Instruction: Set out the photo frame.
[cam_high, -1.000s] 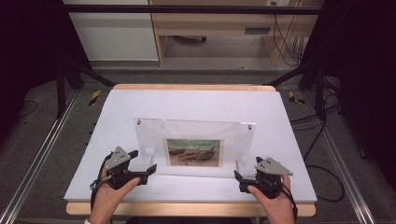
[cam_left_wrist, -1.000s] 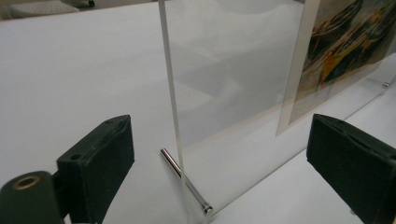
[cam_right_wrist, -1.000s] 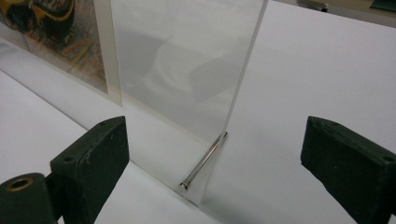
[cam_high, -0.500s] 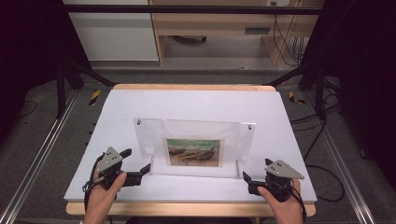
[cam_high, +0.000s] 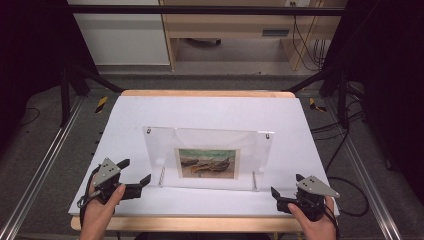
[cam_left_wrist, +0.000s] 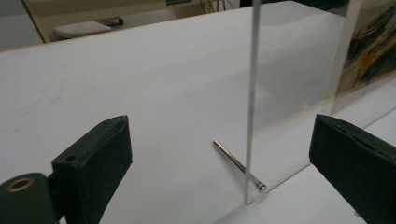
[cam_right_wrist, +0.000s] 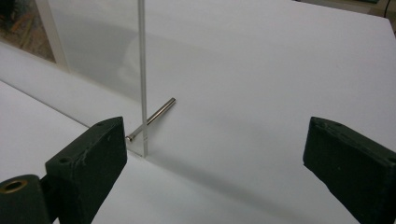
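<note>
2 open grippers, L (cam_high: 142, 181) & R (cam_high: 276, 194), flanking frame (cam_high: 207, 157).

Picture (cam_high: 206, 163) in the clear frame (cam_high: 165, 145): too small and soft in the high view to make out its subject; in the left gripper view it is cut by the right edge and blurred through the plastic; in the right gripper view it is cut at the top left corner; both forearms cut by the high view's bottom edge.
</note>
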